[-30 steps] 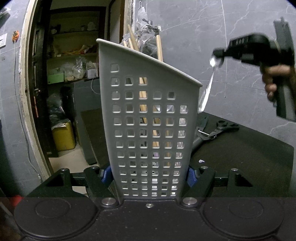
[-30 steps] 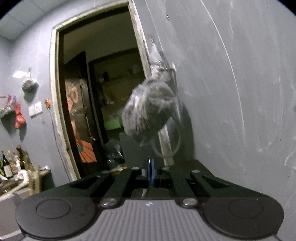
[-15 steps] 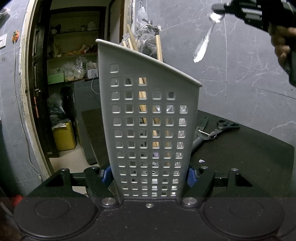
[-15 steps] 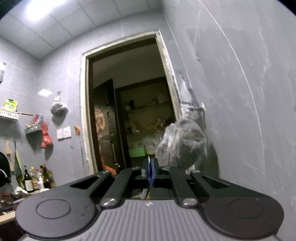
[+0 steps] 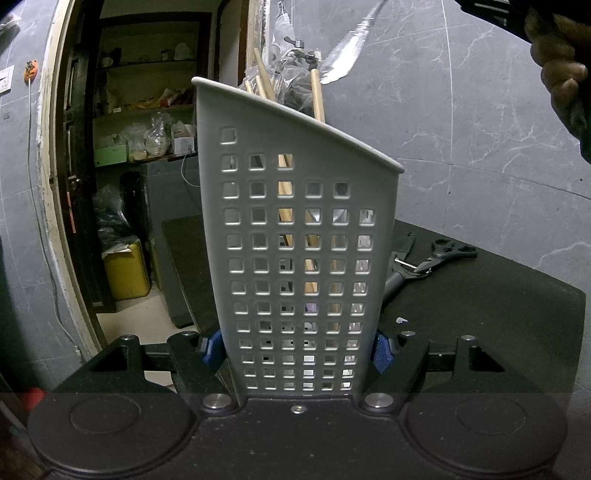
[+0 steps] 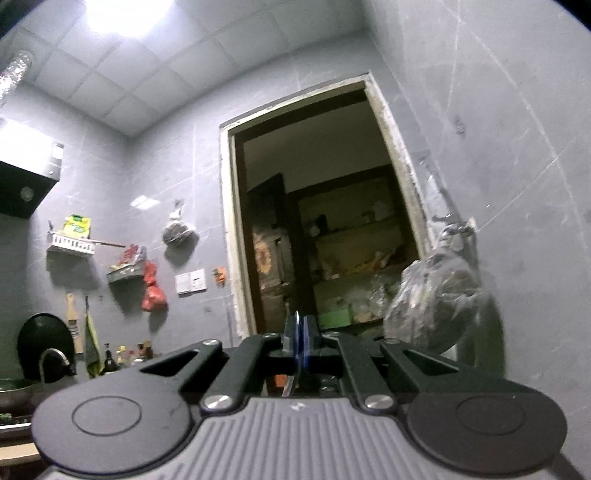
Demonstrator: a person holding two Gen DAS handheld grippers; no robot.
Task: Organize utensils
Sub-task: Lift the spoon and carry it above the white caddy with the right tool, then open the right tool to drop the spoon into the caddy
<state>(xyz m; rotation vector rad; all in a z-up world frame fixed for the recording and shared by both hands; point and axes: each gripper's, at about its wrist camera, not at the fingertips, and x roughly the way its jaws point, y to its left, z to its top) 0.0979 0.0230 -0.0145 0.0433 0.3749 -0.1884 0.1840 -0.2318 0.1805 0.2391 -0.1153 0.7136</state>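
Observation:
My left gripper [image 5: 297,349] is shut on a grey perforated utensil holder [image 5: 299,240] and holds it upright on the black table. Wooden handles [image 5: 317,94] stick out of its top. My right gripper [image 6: 300,325] is shut on a metal spoon [image 6: 293,363] that hangs below the jaws. In the left wrist view the right gripper [image 5: 517,14] is high at the top right and the spoon [image 5: 343,62] slants down above the holder's rim, apart from it.
Scissors [image 5: 448,253] and a dark-handled tool [image 5: 397,277] lie on the black table [image 5: 498,325] behind the holder. A grey tiled wall stands right behind. A doorway [image 5: 140,147] opens at the left. A plastic bag [image 6: 432,306] hangs from a wall tap.
My right gripper has risen and swung left with the spoon, which now hangs over the holder's top. The right wrist view tilted up toward the ceiling. The left gripper and holder stayed still.

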